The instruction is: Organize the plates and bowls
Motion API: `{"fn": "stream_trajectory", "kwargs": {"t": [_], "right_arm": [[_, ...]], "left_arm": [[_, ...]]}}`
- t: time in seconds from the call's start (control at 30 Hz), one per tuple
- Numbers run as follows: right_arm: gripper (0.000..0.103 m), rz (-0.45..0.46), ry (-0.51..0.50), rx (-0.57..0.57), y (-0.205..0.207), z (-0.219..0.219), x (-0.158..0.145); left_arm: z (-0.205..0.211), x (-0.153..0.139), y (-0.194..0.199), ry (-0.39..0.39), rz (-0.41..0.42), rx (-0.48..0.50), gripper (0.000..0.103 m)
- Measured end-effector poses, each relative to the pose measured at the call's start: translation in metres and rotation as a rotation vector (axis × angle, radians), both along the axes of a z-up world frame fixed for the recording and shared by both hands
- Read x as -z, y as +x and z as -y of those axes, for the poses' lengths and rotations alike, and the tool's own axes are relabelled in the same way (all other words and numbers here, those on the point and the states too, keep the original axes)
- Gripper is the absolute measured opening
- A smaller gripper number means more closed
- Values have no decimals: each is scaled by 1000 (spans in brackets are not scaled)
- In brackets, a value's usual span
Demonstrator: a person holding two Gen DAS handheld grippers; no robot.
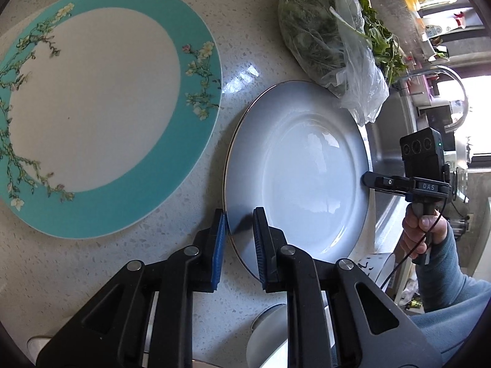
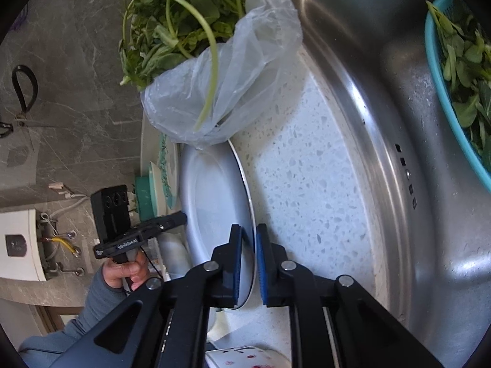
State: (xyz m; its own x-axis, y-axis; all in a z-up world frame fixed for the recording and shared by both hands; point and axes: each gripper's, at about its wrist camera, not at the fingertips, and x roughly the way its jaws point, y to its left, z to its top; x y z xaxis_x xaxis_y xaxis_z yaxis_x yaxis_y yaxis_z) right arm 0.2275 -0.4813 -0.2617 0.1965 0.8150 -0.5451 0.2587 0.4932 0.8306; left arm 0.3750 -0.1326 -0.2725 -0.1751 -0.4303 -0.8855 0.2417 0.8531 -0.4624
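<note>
A pale blue plate (image 1: pixel 300 171) lies on the speckled counter. My left gripper (image 1: pixel 240 230) is open with its blue pads astride the plate's near rim. My right gripper (image 2: pixel 249 245) is open too, its pads astride the opposite rim of the same plate (image 2: pixel 211 202). In the left wrist view the right gripper (image 1: pixel 368 179) touches the plate's right edge. A large turquoise-rimmed floral plate (image 1: pixel 92 110) lies to the left; it also shows in the right wrist view (image 2: pixel 162 168). A white bowl (image 1: pixel 264 337) sits below my left gripper.
A plastic bag of greens (image 1: pixel 331 49) rests on the blue plate's far rim, seen also in the right wrist view (image 2: pixel 214 61). A steel sink (image 2: pixel 383 122) holds a turquoise colander of leaves (image 2: pixel 457 70). A patterned cup (image 2: pixel 242 355) stands near the counter's edge.
</note>
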Motion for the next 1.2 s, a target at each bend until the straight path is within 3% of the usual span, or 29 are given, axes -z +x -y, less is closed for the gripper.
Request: {"fn": "stream_trajectory", "kwargs": {"t": [1.2], "right_arm": [[13, 128, 42, -21, 18, 2, -7]], "left_arm": [[-65, -44, 17, -39, 105, -106, 16]]}}
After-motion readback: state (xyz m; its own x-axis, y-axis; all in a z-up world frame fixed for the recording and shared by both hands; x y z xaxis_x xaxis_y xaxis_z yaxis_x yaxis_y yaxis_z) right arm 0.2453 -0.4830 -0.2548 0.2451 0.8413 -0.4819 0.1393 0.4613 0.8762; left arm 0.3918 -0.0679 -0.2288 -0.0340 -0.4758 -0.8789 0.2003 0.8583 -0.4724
